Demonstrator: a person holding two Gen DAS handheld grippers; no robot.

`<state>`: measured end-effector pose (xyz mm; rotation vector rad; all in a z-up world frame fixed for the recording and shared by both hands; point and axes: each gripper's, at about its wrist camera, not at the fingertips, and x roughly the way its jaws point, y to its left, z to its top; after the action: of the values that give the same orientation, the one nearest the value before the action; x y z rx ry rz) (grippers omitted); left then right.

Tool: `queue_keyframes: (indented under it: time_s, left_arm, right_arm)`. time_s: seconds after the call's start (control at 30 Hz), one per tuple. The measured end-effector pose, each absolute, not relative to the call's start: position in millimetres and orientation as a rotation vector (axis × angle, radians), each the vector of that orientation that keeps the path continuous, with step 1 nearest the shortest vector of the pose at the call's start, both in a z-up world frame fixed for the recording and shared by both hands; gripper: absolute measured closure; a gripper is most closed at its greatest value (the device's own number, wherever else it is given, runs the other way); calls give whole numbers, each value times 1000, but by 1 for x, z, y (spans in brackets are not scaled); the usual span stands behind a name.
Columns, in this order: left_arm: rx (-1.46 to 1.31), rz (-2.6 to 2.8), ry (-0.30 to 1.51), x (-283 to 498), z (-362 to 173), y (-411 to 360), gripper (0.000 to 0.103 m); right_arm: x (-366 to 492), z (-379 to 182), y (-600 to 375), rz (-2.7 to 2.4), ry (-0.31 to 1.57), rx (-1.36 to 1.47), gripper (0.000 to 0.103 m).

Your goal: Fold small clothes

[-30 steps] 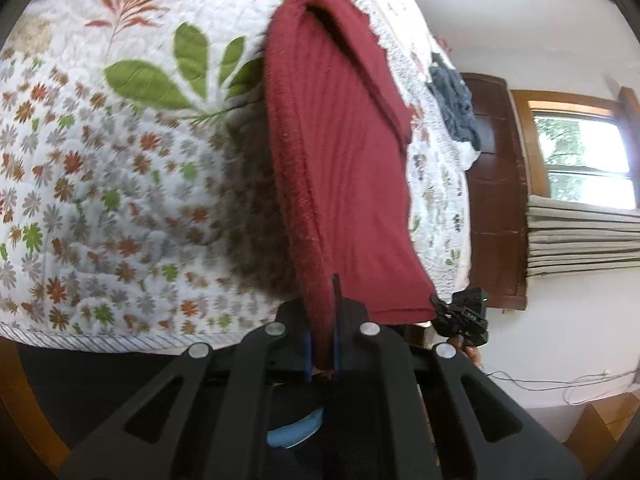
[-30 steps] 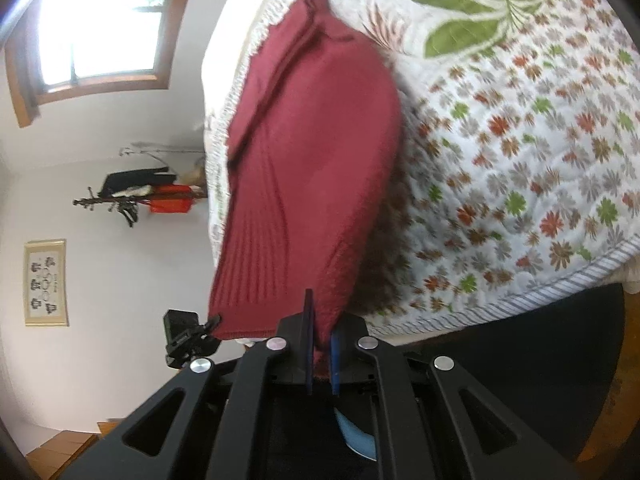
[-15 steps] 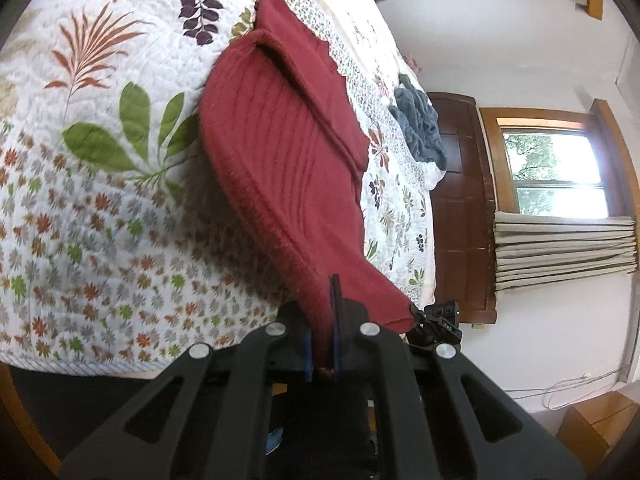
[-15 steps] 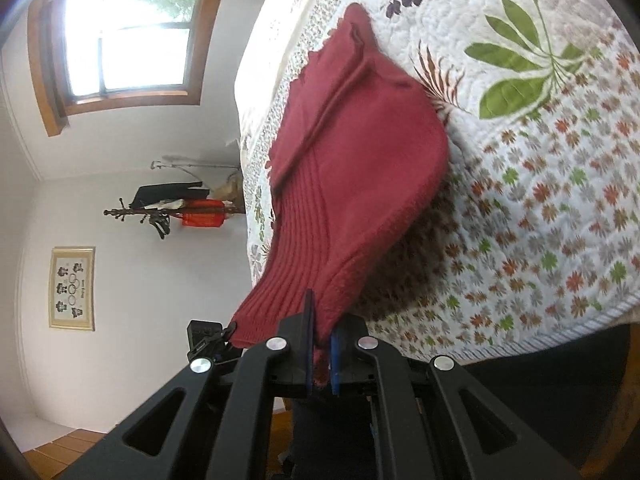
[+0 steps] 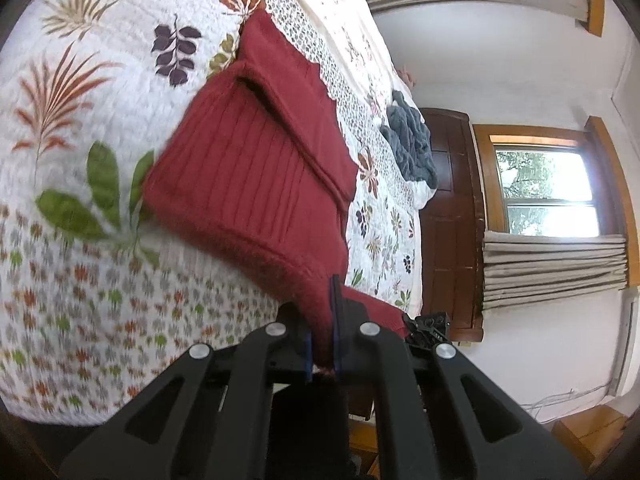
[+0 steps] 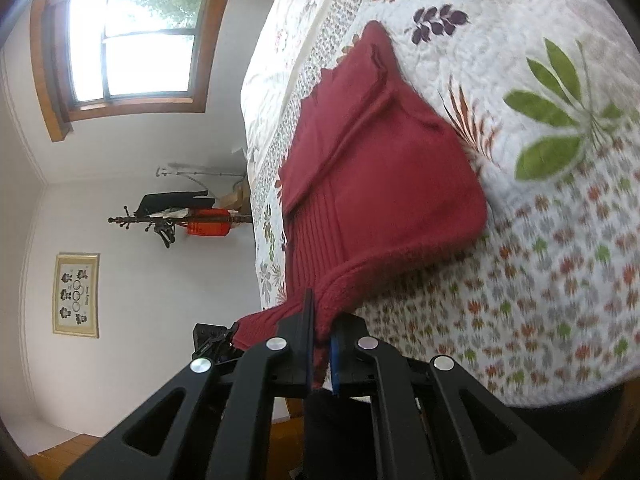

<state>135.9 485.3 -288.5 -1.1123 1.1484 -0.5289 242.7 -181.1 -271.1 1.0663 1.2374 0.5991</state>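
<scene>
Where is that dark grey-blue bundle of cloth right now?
In the left wrist view, the grey-blue bundle lies on the floral quilt, beyond the red garment.

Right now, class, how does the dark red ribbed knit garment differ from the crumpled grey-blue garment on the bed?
The dark red ribbed knit garment is spread out, its near edge pinched by both grippers; the crumpled grey-blue garment lies bunched, untouched. The red one sits nearer, the grey-blue one farther along. Both rest on the floral quilt.

No text or label can be read.
</scene>
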Motion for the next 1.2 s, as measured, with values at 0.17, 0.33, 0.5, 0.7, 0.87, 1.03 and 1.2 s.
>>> queue_keyframes:
  time_s: [0.17,0.33,0.5,0.7,0.87,1.03,1.2]
  left_arm:
    - [-1120,-508,1160,177,-294,491,99]
    - [-1140,-461,1196,227,-313,497,99]
    - [-1142,-395,1265,281,-348,499,98]
    - [-1102,-341,1325,321,-378,496,88]
    - [-1021,-356,1232,318,-354,506,42]
    - [-890,-319,1212,307,-343,516,38]
    - [-675,-292,1264,310,-347,500,38]
  right_arm:
    - [280,-273,-178,581,1246,1054,97]
    - [327,-290,-174,543,1279,1051,97]
    - [375,-325,-170,480,1340,1051,97]
    - [418,-365,-165,411,1395,1063,86]
    - [422,-356,-175,422,1336,1061,78]
    - [417,-348,-174,411,1332,883,65]
    - [413,-343,-155,396,1315,677,47]
